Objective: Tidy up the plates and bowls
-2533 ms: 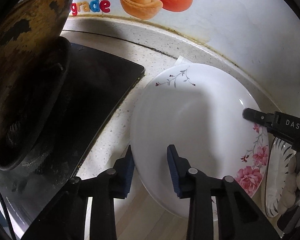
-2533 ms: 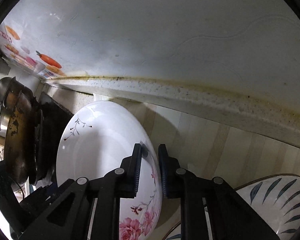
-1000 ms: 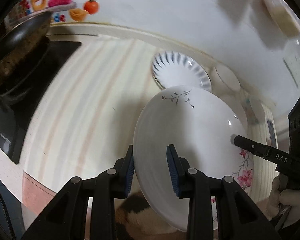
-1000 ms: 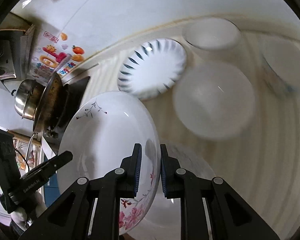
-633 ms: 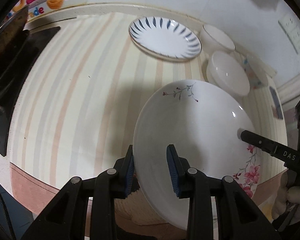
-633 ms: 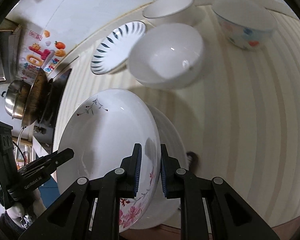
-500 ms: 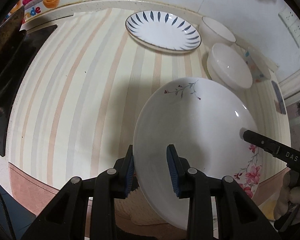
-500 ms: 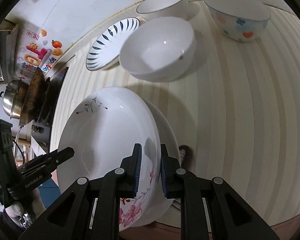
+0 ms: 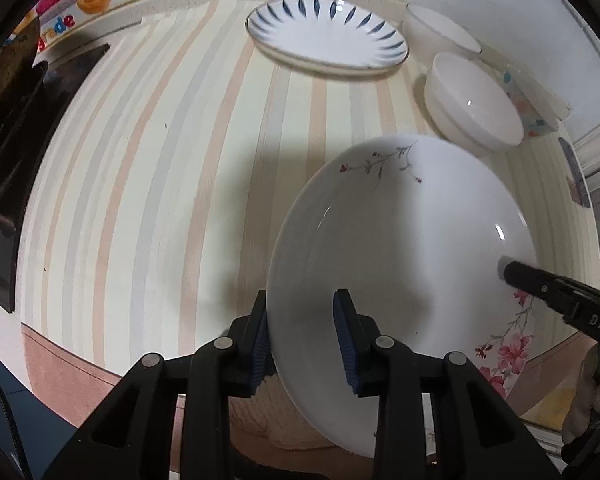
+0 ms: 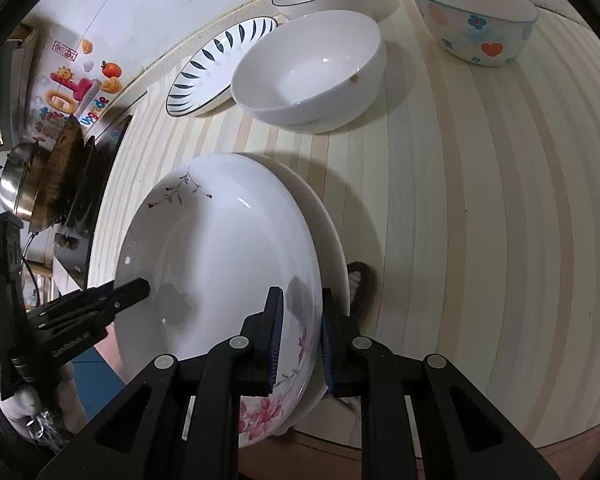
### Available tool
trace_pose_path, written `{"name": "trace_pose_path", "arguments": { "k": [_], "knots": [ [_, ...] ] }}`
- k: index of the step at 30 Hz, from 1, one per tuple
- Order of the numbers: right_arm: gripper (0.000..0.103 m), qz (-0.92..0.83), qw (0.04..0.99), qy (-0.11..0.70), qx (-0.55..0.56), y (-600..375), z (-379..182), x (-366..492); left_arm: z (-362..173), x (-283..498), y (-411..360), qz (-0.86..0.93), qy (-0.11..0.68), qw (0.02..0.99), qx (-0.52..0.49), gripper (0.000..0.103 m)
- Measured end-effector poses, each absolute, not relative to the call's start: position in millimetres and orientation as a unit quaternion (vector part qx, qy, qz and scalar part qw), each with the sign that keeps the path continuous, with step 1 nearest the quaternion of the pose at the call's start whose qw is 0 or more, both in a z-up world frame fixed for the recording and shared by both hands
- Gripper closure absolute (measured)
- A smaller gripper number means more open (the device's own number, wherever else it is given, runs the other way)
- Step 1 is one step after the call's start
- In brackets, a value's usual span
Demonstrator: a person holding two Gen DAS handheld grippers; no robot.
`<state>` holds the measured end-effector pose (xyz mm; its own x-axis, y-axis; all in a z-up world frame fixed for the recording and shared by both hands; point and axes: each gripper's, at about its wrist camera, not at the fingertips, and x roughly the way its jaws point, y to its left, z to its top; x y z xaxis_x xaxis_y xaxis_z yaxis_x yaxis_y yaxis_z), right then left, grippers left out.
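Plate (image 9: 400, 240) rim clamped in left claw (image 9: 302, 336) and right claw (image 10: 298, 338).

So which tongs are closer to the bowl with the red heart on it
Right. The heart bowl sits at the far right of the counter; the right tongs grip the floral plate on that side, while the left tongs hold its opposite edge, farther away.
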<state>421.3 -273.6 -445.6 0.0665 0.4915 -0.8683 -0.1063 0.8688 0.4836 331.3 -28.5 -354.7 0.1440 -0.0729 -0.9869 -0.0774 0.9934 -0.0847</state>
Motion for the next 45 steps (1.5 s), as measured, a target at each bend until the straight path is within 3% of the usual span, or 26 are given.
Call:
{"name": "trace_pose_path", "arguments": {
  "k": [16, 22, 28, 30, 32, 35, 45],
  "knots": [
    [0.081, 0.203, 0.690, 0.676, 0.163, -278, -445, 434, -356, 332, -34, -0.010, 0.661, 0.749, -0.039, 0.075],
    [0.080, 0.197, 0.670, 0.696, 0.169, -285, -441, 433, -334, 345, -20, -0.010, 0.649, 0.760, -0.041, 0.075],
    [0.078, 0.175, 0.686, 0.679, 0.194, -300, -402, 463, -295, 391, 20, 0.001, 0.614, 0.787, -0.064, 0.073],
    [0.071, 0.180, 0.695, 0.663, 0.213, -294, -385, 486, -292, 413, 35, -0.003, 0.607, 0.791, -0.076, 0.069],
    [0.065, 0.186, 0.702, 0.646, 0.235, -280, -372, 518, -296, 449, 48, -0.006, 0.608, 0.789, -0.090, 0.069],
    [0.064, 0.186, 0.709, 0.634, 0.245, -254, -373, 569, -315, 501, 61, -0.009, 0.614, 0.782, -0.108, 0.069],
    [0.065, 0.137, 0.679, 0.701, 0.168, -186, -450, 673, -390, 593, 60, -0.035, 0.658, 0.743, -0.113, 0.070]
  ]
}}
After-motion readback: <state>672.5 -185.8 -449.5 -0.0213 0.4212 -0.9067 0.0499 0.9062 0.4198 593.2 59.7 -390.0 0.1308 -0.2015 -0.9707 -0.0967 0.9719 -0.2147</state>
